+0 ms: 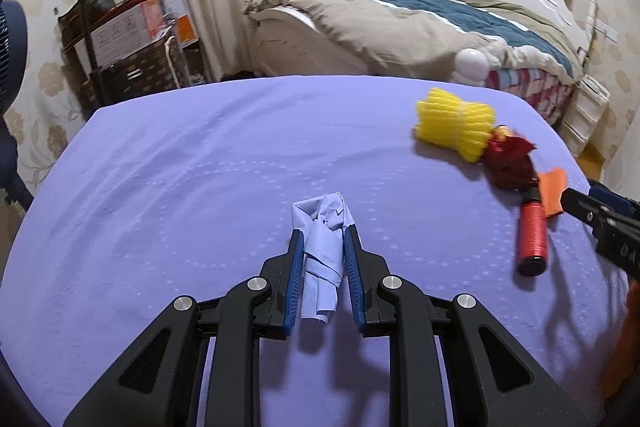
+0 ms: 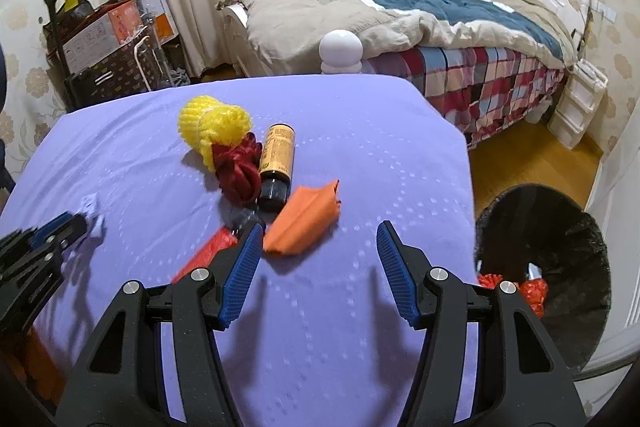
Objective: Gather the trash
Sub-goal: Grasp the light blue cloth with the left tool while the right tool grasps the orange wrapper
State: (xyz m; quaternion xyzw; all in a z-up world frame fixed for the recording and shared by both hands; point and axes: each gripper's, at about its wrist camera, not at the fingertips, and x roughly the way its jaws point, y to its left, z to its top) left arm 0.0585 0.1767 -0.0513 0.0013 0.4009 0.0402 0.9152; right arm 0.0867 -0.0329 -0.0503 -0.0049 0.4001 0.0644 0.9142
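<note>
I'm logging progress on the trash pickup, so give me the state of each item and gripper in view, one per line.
Left gripper: shut on the crumpled pale blue paper.
Right gripper: open, empty.
Yellow foam net: lying on the purple cloth.
Dark red ribbon bundle: lying against the net.
Brown bottle with black cap: on its side, capped.
Folded orange paper: lying flat.
Black bin: open, red trash inside.

On the purple table (image 2: 360,155): one yellow net (image 2: 212,127), one red wad (image 2: 236,171), one bottle (image 2: 276,163), one orange wad (image 2: 304,219), one red tube (image 1: 532,235), one blue paper wad (image 1: 324,259). One bin (image 2: 560,267), far right.
</note>
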